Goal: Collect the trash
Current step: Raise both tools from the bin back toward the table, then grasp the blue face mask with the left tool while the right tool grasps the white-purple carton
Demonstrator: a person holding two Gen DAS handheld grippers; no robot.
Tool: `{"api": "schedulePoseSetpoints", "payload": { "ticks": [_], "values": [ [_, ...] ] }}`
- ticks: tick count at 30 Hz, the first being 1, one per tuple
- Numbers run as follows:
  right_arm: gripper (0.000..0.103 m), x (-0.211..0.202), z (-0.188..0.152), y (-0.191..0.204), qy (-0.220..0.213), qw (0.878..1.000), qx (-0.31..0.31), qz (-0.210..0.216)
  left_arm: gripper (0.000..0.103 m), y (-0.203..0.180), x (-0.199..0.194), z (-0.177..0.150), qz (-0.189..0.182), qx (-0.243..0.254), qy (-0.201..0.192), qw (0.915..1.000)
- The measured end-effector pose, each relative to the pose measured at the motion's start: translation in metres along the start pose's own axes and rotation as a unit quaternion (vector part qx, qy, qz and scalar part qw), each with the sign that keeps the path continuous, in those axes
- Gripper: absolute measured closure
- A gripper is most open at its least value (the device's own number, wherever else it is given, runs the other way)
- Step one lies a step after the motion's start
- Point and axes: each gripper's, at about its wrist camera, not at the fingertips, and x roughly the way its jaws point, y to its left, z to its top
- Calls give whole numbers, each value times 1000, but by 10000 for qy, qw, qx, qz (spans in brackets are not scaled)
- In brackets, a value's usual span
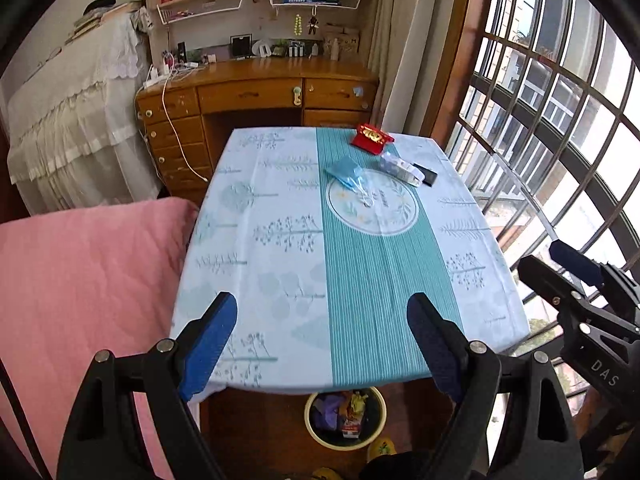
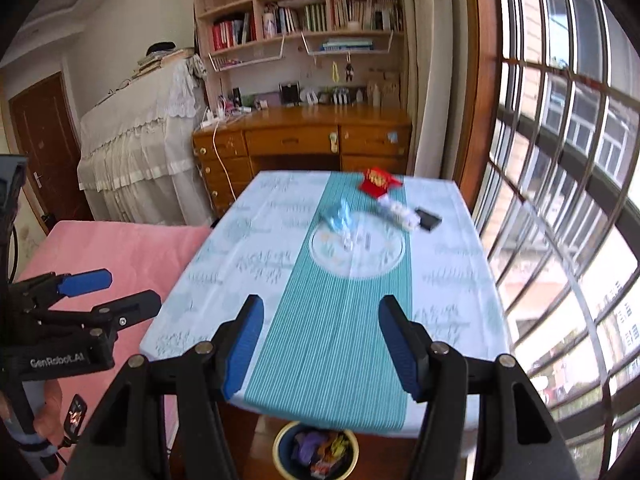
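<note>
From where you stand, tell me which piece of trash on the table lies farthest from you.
The red packet, at the table's far edge toward the desk. The blue wrapper, the white-and-clear wrapper and the black piece all lie nearer.

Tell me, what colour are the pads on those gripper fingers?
Blue pads on black fingers, on both grippers; the left wrist view shows them sharpest.
</note>
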Motion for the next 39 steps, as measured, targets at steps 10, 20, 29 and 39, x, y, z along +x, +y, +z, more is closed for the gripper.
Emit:
{"api": "schedulePoseSetpoints", "payload": {
  "ticks": [10,20,29,39],
  "values": [
    [43,75,60,-43,97,9975,-698,-51,18,-11,76,81,105,-332,275,9990],
    [43,232,122,-123,874,9906,-1036,194,18,-34,230,167,267,-931,1143,9887],
    [43,377,141,-179,1851,9765,-823,743,18,-61,376,204,314,-1273,1996,9711],
    [43,452,134,-189,2308,9633,-795,1115,19,-66,459,207,567,-1489,2496,9552]
  ]
}}
